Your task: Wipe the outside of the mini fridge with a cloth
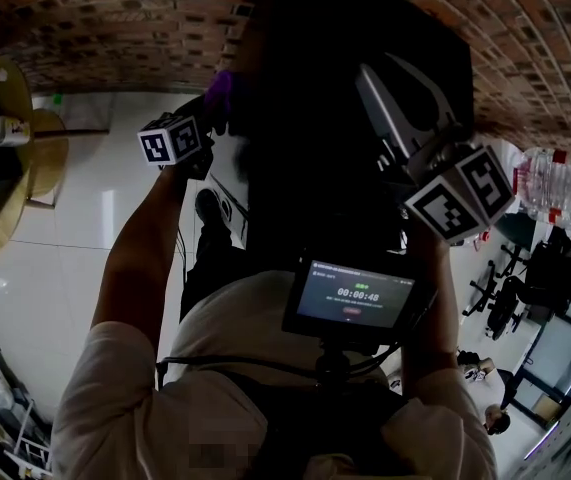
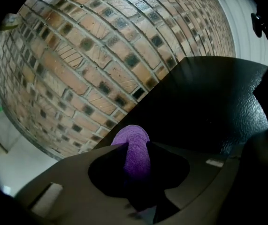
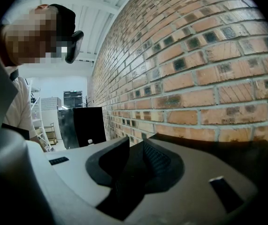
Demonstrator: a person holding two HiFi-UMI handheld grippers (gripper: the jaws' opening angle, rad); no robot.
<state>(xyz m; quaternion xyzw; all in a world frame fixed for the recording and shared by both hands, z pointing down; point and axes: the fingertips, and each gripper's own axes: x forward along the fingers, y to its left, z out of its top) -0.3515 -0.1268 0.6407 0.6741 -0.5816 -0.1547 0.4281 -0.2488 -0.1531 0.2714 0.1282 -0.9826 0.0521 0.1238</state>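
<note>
The black mini fridge (image 1: 335,108) stands against the brick wall, and in the left gripper view its dark top and side (image 2: 213,102) fill the right half. My left gripper (image 1: 213,106) is shut on a folded purple cloth (image 1: 221,90) at the fridge's left edge. The cloth (image 2: 134,149) sticks out past the fingertips of the left gripper (image 2: 136,146). My right gripper (image 1: 405,103) is held up at the fridge's right side. Its jaws (image 3: 134,143) stand a narrow gap apart with nothing between them, over the fridge's black surface (image 3: 251,158).
The brick wall (image 2: 77,64) runs behind the fridge. A round wooden table (image 1: 30,163) with a white bottle (image 1: 3,130) is at the left, and a clear water bottle (image 1: 557,180) and dark chairs (image 1: 525,278) at the right. A small screen (image 1: 350,303) hangs on the person's chest. Another black cabinet (image 3: 84,125) stands farther along the wall.
</note>
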